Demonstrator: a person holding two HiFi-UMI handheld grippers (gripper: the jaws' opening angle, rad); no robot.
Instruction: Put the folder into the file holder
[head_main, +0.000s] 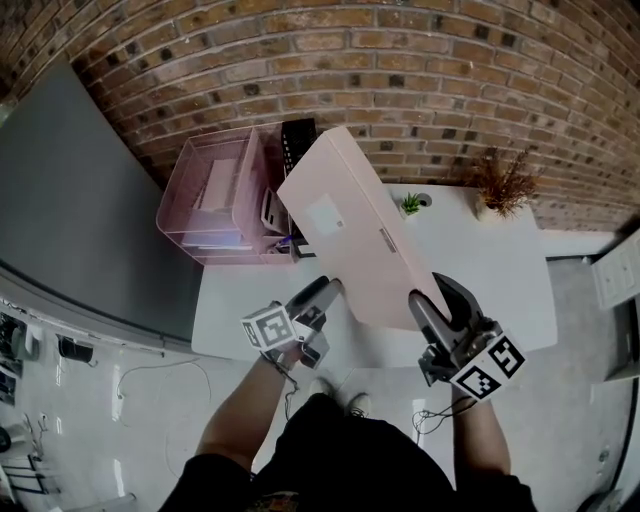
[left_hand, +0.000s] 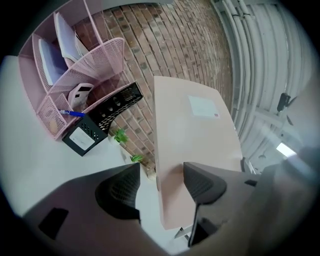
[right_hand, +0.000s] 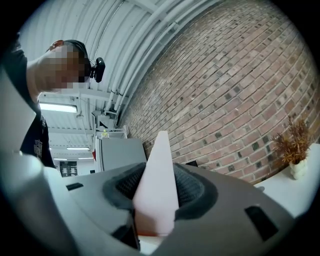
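1. Right hand-held gripper (right_hand: 157, 194) clamps the pink folder (head_main: 350, 225) at its near edge;
2. left hand-held gripper (left_hand: 161, 182) has its jaws apart at the folder's edge, not pressing it;
3. folder is held tilted above the desk (head_main: 505, 275), near the pink file holder (head_main: 183, 205).

The left gripper (head_main: 322, 292) and right gripper (head_main: 432, 292) are moulded in dark grey, each fitted with a white cube (head_main: 487, 365) printed with black square markers. A black short-sleeved top (head_main: 340, 462) is worn.
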